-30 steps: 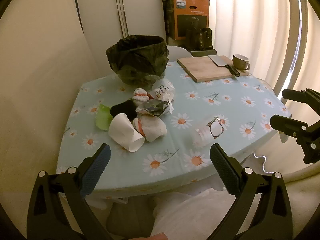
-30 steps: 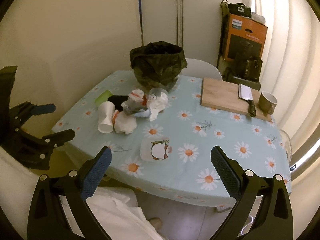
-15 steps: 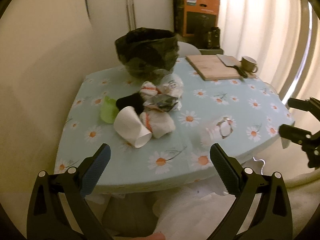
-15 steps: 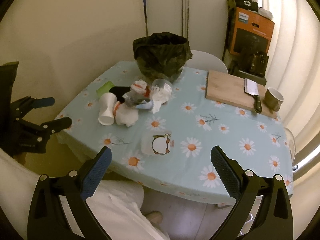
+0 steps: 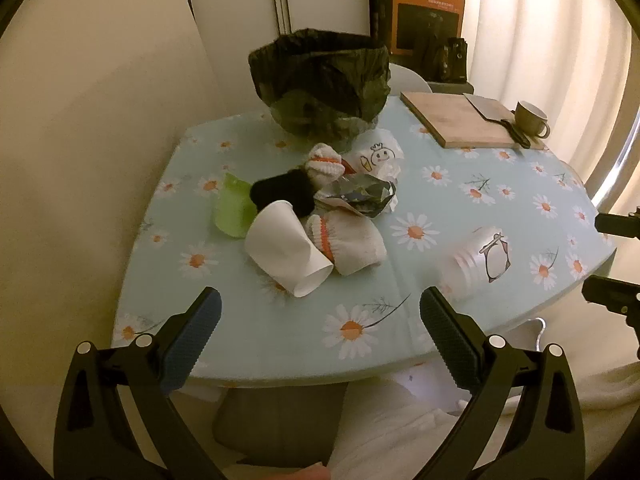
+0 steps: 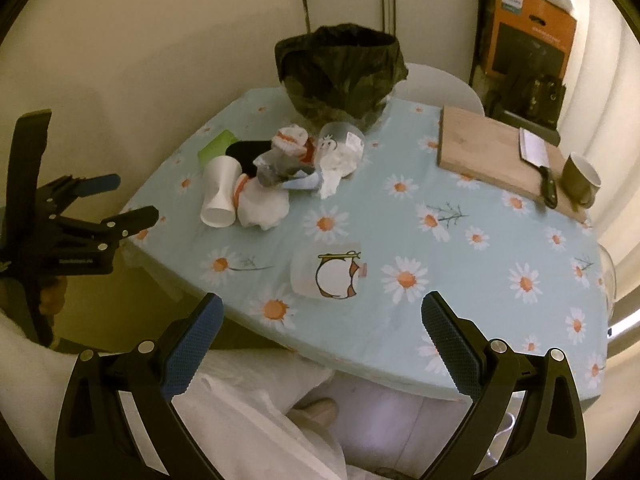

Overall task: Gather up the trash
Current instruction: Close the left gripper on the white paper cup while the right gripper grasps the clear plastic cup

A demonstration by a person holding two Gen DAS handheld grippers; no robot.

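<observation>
A heap of trash lies mid-table: a white paper cup [image 5: 286, 252] [image 6: 220, 192] on its side, a white sock [image 5: 348, 242], crumpled foil wrapper [image 5: 356, 196], a black cloth [image 5: 280, 194], a green piece [image 5: 234, 210] and a printed white wrapper [image 5: 378, 156]. A clear printed plastic cup [image 5: 478, 258] [image 6: 328, 270] lies alone near the front edge. The bin with a black bag [image 5: 322, 80] [image 6: 340, 68] stands behind the heap. My left gripper [image 5: 318, 320] and right gripper [image 6: 320, 322] both stand open and empty, at the near table edge.
A wooden cutting board [image 5: 464, 124] [image 6: 500, 160] with a cleaver [image 6: 538, 160] and a mug [image 6: 580, 174] sits at the back right. The daisy tablecloth [image 6: 440, 248] covers the table. An orange box [image 5: 428, 12] stands behind. A person's white-clad legs [image 6: 260, 412] are below.
Both grippers have drifted closer to the table and a little higher over it, so the heap and the clear cup look larger. Nothing on the table has moved.
</observation>
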